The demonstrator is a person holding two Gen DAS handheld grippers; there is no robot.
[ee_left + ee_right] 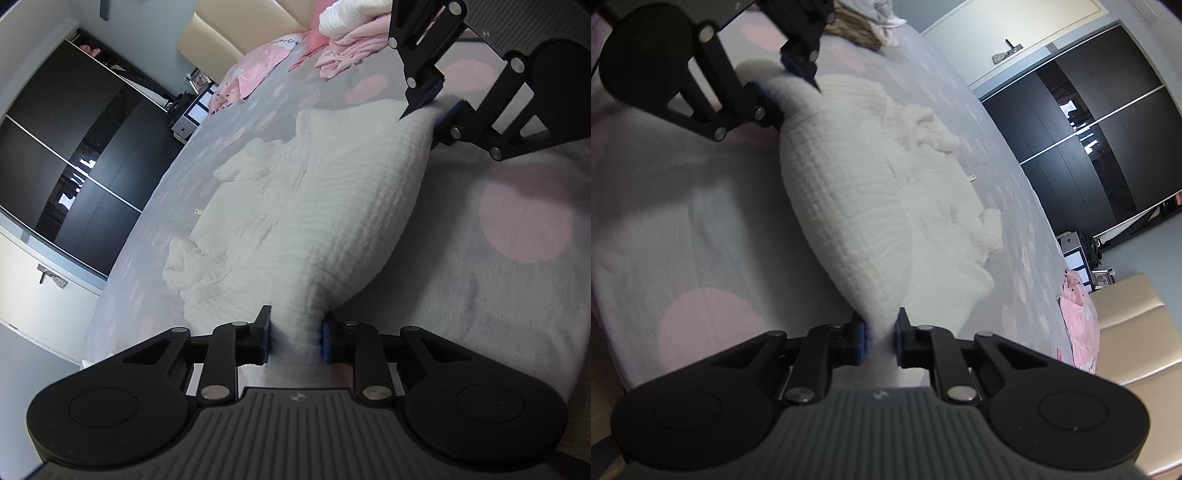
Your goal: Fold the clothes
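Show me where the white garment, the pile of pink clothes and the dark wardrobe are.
white garment [314, 206]: left wrist view, on its ribbed middle.
pile of pink clothes [343, 55]: left wrist view, on the folds at the far end of the bed.
dark wardrobe [1108, 155]: right wrist view, on a sliding door panel.

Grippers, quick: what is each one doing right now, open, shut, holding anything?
Left gripper: shut on an edge of the white garment.
Right gripper: shut on another edge of the same garment.
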